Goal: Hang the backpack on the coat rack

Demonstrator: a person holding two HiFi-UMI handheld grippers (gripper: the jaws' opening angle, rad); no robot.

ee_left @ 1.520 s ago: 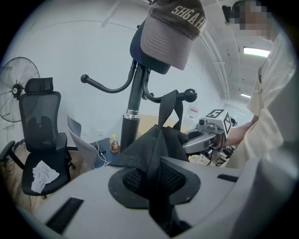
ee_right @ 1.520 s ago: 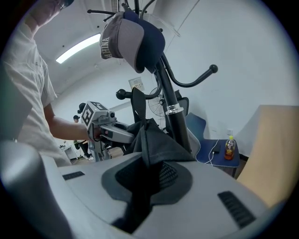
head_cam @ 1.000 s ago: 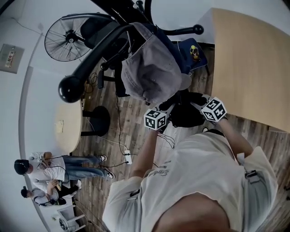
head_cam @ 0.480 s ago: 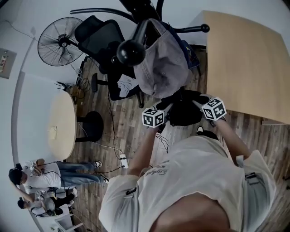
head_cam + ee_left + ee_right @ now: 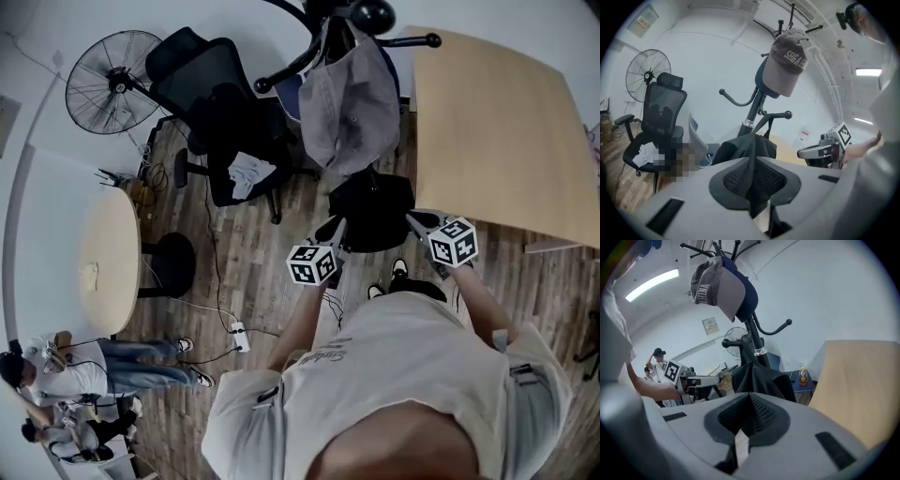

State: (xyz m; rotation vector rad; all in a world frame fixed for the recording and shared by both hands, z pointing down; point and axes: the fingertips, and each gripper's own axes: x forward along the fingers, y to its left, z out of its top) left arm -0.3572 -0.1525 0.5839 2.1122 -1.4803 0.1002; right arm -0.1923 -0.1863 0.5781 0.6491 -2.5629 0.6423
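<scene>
Grippers spread | limp black backpack (image 5: 370, 211) | left gripper (image 5: 751, 161) closing on, right gripper (image 5: 750, 397) clamping it

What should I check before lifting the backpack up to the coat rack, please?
1. Hold of the left gripper: jaws closing with the backpack strap between them: ok.
2. Hold of the right gripper: jaws shut; strap inside: cannot tell.
3. The backpack sits between both grippers, by the coat rack: ok.
4. A bare hook is free on the rack: ok.
5. The grey cap hangs above that hook, apart from it: ok.
6. Top loop already over a hook: cannot tell.
</scene>
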